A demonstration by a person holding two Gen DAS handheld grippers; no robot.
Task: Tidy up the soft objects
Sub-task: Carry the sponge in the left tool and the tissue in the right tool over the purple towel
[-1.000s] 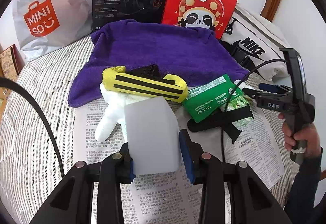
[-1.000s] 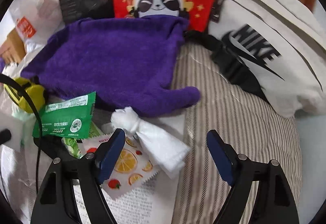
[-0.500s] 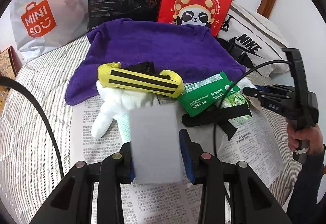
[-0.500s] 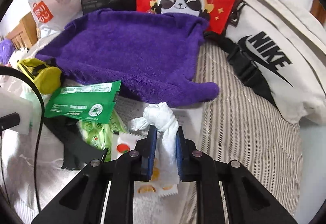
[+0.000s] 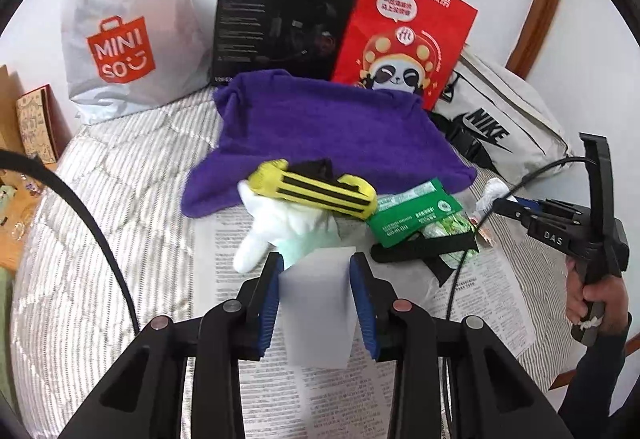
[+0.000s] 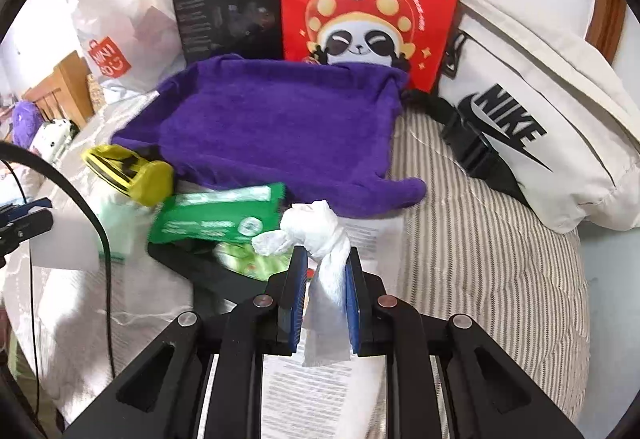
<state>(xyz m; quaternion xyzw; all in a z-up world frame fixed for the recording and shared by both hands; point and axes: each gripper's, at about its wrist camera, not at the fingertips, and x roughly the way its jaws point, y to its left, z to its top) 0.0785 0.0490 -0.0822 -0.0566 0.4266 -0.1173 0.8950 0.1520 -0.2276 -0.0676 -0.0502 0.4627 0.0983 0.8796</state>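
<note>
My left gripper (image 5: pixel 316 271) is shut on a white sponge block (image 5: pixel 318 311) and holds it above the newspaper (image 5: pixel 260 391). My right gripper (image 6: pixel 326 263) is shut on a knotted white cloth (image 6: pixel 320 231), lifted off the bed; from the left wrist view this gripper (image 5: pixel 500 205) is at the right edge with the cloth (image 5: pixel 490 193) at its tip. A purple towel (image 5: pixel 332 127) lies spread toward the back of the bed. In front of it lie a yellow and black striped pouch (image 5: pixel 316 189), a white plush piece (image 5: pixel 276 227) and a green packet (image 5: pixel 412 213).
A Miniso bag (image 5: pixel 120 31), a black box (image 5: pixel 280 27) and a red panda bag (image 5: pixel 404 31) lean on the wall behind. A white Nike bag (image 6: pixel 532 127) lies at the right. A black strap (image 5: pixel 424 251) lies by the packet on the striped bedding (image 6: pixel 480 239).
My right gripper has shut on the knotted white cloth and lifted it. My left gripper has risen with the sponge block and drawn back from the pile.
</note>
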